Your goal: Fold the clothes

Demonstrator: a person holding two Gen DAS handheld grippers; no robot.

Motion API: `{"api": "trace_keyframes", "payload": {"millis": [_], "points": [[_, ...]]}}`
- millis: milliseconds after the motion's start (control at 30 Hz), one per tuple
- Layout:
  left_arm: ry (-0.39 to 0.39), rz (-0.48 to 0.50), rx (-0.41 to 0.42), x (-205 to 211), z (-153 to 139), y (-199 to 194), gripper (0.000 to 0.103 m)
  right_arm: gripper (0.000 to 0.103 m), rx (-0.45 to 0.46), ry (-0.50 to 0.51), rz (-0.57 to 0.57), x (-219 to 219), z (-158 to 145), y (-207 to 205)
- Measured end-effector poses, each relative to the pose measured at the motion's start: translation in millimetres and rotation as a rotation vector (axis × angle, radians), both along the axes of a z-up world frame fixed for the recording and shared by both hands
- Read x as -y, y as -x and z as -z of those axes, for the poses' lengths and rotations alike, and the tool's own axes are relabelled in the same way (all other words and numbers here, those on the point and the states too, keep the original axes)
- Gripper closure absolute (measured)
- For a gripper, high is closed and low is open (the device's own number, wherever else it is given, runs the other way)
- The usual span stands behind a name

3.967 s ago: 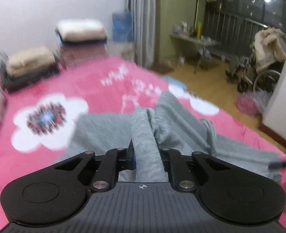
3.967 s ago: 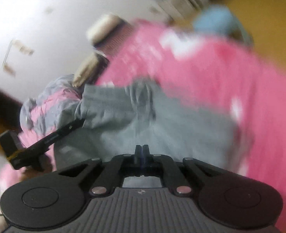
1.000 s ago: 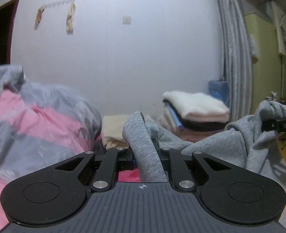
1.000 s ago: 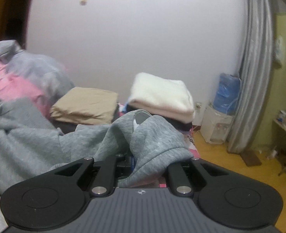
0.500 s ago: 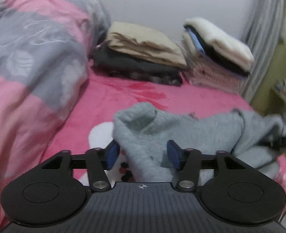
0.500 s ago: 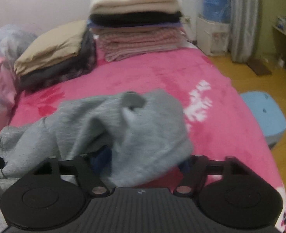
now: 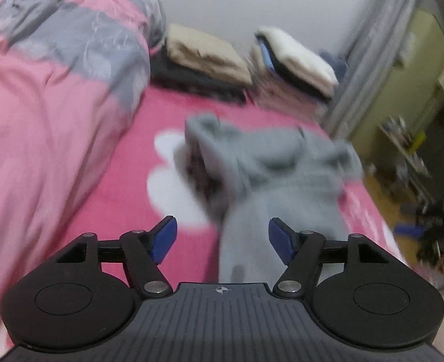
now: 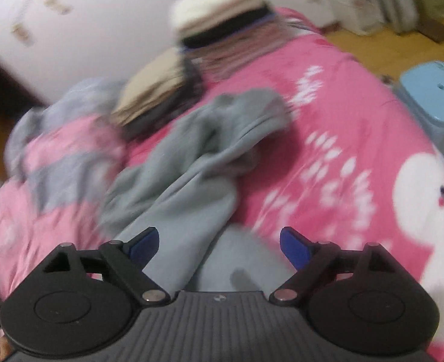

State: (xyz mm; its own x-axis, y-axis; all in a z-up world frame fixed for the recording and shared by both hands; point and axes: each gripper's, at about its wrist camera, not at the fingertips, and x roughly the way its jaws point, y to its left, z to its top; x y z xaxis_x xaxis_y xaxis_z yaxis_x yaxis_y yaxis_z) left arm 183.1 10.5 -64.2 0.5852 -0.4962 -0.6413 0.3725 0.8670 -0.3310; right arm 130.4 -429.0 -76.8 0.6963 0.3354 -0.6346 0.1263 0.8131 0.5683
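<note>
Both tilt down over the grey garment (image 7: 270,163) — left gripper (image 7: 222,239) and right gripper (image 8: 219,246) opening, pads clear.

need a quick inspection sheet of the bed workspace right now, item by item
surface: pink floral bedspread, mostly bare on the side by the blue stool.
job's things: grey garment lies rumpled on the bedspread, not yet folded flat; frames are blurred.
clutter: bunched pink and grey quilt beside the garment; beige and dark folded stack; taller stack with a white top.
grippers: left claw and right claw both have their jaws opening, grey cloth lying between the pads, neither pressing on it.
cables: nothing seen.
surroundings: white wall, grey curtain, wooden floor, blue stool.
</note>
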Motion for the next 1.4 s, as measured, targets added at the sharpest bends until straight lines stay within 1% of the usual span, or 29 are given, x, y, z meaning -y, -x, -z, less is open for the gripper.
{"api": "trace_keyframes", "payload": {"millis": [67,133,167,233,300,333,433,500,600,633,667,733,767,833,867,967,1067,1167,1200,1267,1300,1367,1400], "points": [[-0.021,0.026,-0.02,-2.4,7.9,25.8,0.035,0.013,0.036,0.09,-0.095,-30.3,-11.7,19.4],[-0.029,0.036,-0.027,-2.8,16.3,44.8,0.035,0.013,0.081,0.228,-0.193,-67.7,-21.1,38.5],[-0.02,0.027,-0.03,-3.9,20.5,52.3,0.035,0.011,0.112,0.321,-0.241,-89.4,-24.2,49.0],[0.007,-0.003,-0.059,-6.9,27.7,56.4,0.035,0.007,0.184,0.507,-0.322,-131.8,-22.2,67.2],[0.033,-0.033,-0.102,-10.3,34.5,55.5,0.035,0.004,0.236,0.65,-0.385,-166.7,-11.2,78.2],[0.031,-0.039,-0.107,-11.3,35.7,56.8,0.035,0.002,0.26,0.717,-0.415,-183.4,-4.9,83.0],[0.009,-0.043,-0.102,-13.0,35.9,63.5,0.036,0.001,0.268,0.856,-0.483,-212.4,19.5,82.5],[-0.01,-0.033,-0.094,-12.9,35.3,69.0,0.035,0.001,0.253,0.951,-0.502,-222.4,39.4,76.4],[-0.023,-0.027,-0.095,-14.1,36.7,74.8,0.035,0.001,0.169,1.054,-0.478,-223.6,68.0,59.2],[-0.026,-0.028,-0.095,-14.8,37.1,76.6,0.035,0.008,0.135,1.075,-0.454,-220.7,75.8,52.2],[-0.028,-0.028,-0.093,-15.4,37.4,77.8,0.036,0.027,0.107,1.074,-0.427,-216.0,80.2,46.7],[-0.031,-0.029,-0.087,-17.0,38.7,79.6,0.035,0.046,0.068,0.976,-0.366,-201.4,78.3,38.3],[-0.033,-0.031,-0.085,-18.0,39.7,80.0,0.036,0.062,0.054,0.93,-0.339,-195.6,74.9,35.2],[-0.031,-0.038,-0.084,-21.1,41.3,79.5,0.036,0.079,0.03,0.845,-0.295,-186.6,65.4,31.1],[-0.027,-0.043,-0.083,-23.3,41.6,79.1,0.036,0.083,0.021,0.764,-0.277,-180.0,57.9,31.1],[0.002,-0.065,-0.075,-32.5,39.6,77.7,0.036,0.085,0.0,0.467,-0.223,-155.8,32.4,33.5],[0.038,-0.086,-0.071,-42.5,36.0,76.4,0.036,0.085,-0.003,0.094,-0.166,-126.6,12.4,43.3],[0.091,-0.102,-0.072,-54.0,30.6,75.9,0.036,0.085,0.014,-0.333,-0.126,-100.5,7.7,65.8],[0.111,-0.107,-0.072,-57.8,28.7,76.0,0.036,0.085,0.019,-0.481,-0.11,-93.0,10.0,75.7],[0.131,-0.11,-0.076,-62.0,27.6,75.5,0.036,0.085,0.036,-0.739,-0.075,-81.1,21.4,95.7],[0.139,-0.111,-0.078,-63.9,27.2,75.1,0.036,0.085,0.041,-0.812,-0.045,-75.9,29.1,105.2],[0.14,-0.108,-0.087,-62.7,28.7,75.3,0.036,0.085,0.042,-0.893,0.029,-65.8,46.3,124.1],[0.138,-0.104,-0.092,-61.4,29.9,75.2,0.036,0.085,0.021,-0.905,0.069,-60.9,57.7,132.4]]}}
